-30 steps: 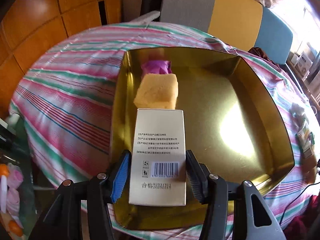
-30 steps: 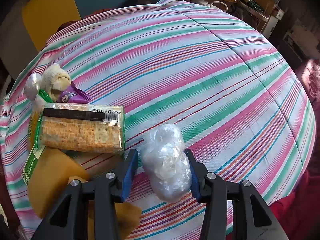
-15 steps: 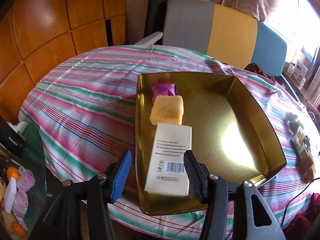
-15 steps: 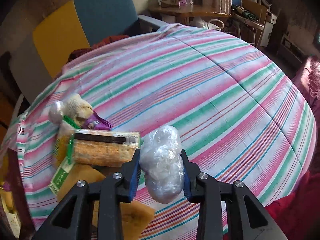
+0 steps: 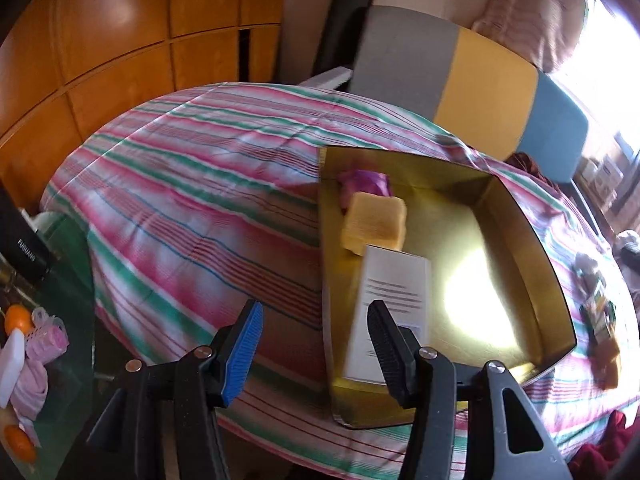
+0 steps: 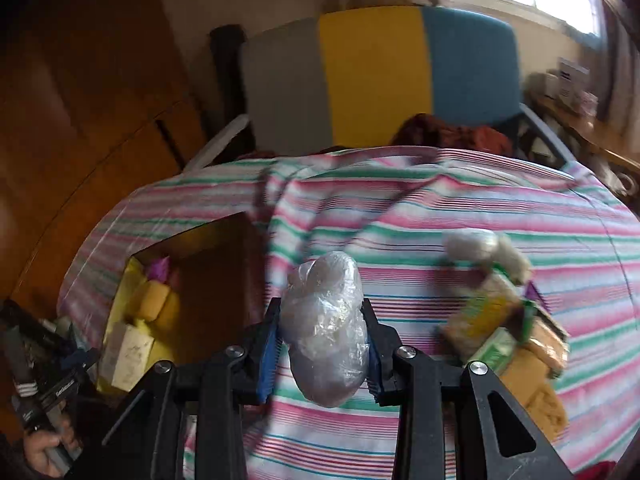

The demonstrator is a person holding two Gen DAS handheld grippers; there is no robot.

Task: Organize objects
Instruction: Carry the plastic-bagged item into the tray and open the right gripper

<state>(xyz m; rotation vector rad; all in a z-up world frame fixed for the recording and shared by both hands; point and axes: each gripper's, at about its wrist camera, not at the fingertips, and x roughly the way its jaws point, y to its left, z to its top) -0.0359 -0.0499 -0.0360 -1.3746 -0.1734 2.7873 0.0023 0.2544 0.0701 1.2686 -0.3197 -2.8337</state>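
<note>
Three things already lay in the gold tin (image 5: pixel 532 240) at the right of the left wrist view: a white box (image 5: pixel 394 300), a yellow sponge cake (image 5: pixel 376 222) and a purple packet (image 5: pixel 366 184). A small heap of snack packs (image 6: pixel 500 320) was left on the striped surface (image 6: pixel 440 208), at the right of the right wrist view. The left hand-held gripper (image 5: pixel 316 344) stood half wide with nothing in it, low in its frame over the tin's near edge. The right hand-held gripper (image 6: pixel 322 344) squeezed a clear plastic bag (image 6: pixel 326 332), low in its frame's middle, with the tin off to the left.
</note>
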